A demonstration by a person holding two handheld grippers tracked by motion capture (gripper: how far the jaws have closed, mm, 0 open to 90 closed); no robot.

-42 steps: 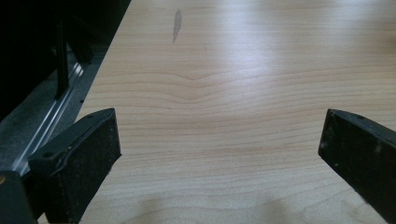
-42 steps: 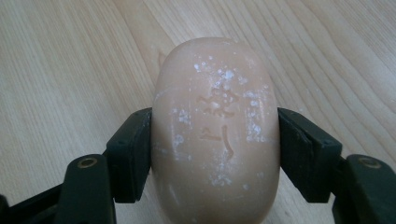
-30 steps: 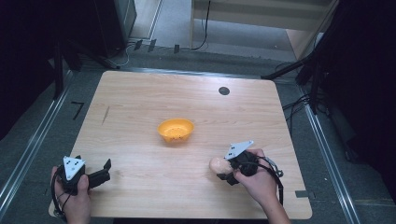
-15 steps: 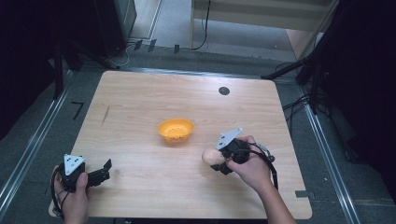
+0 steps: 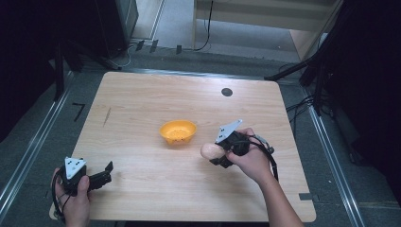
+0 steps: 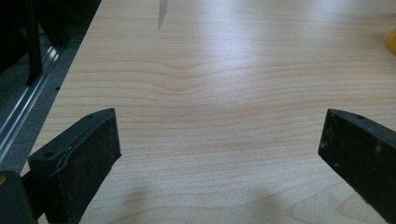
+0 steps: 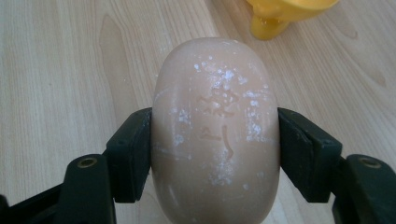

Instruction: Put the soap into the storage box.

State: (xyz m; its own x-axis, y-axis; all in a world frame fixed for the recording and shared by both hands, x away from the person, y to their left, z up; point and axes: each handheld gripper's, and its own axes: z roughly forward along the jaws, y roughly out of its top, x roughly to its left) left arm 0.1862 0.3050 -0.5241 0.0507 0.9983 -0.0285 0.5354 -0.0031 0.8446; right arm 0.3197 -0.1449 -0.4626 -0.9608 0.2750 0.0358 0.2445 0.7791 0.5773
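High view: wooden table [image 5: 142, 104] spans most of the frame, pale grain, small dark round inset [image 5: 227, 92] near its far edge; orange bowl [image 5: 178, 132] sits near the table's middle, upright, its contents too small to make out; right gripper [image 5: 218, 152] held above the table just right of the bowl and nearer the person, pinching a pale pink soap bar [image 5: 210, 150], soap clear of the bowl; left gripper [image 5: 106, 171] low at the near left corner, well apart from bowl and soap. Right gripper view: soap bar [image 7: 215, 130] upright between the two black pads, both pads pressed flat on its sides; stamped mark and white flecks on its face; bowl [image 7: 285, 14] beyond it, not touching. Left gripper view: jaws spread wide, bare wood between them.
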